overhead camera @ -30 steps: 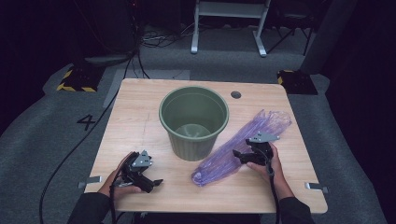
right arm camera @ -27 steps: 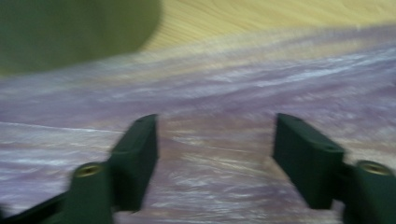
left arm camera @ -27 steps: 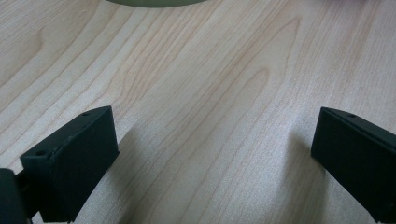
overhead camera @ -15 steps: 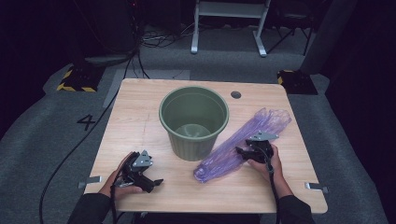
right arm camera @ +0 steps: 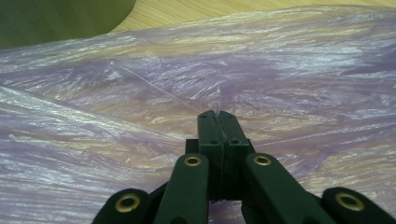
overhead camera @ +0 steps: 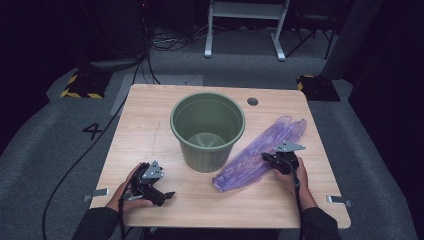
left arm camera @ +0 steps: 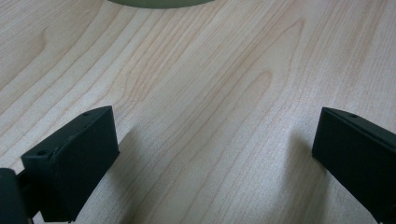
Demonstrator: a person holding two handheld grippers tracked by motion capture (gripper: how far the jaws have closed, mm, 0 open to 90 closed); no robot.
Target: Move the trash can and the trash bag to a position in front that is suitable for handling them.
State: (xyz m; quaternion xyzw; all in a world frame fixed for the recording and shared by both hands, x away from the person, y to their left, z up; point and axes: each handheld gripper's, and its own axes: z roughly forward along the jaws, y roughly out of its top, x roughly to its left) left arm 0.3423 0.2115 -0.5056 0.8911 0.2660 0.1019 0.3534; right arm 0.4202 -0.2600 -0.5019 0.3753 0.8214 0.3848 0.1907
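A fold of the purple plastic bag is pinched by the right gripper, whose jaws have just been closing on it. The bag is laid on the table just right of the green bucket. The left gripper is held wide open over bare wood, nothing being touched.

A light wooden table carries it all, its grain running plain across the top. At the middle stands a green bucket, upright, mouth open. Just to its right, a crumpled purple plastic bag lies flat, stretching from the near middle out toward the far right. A small round hole sits by the far edge.
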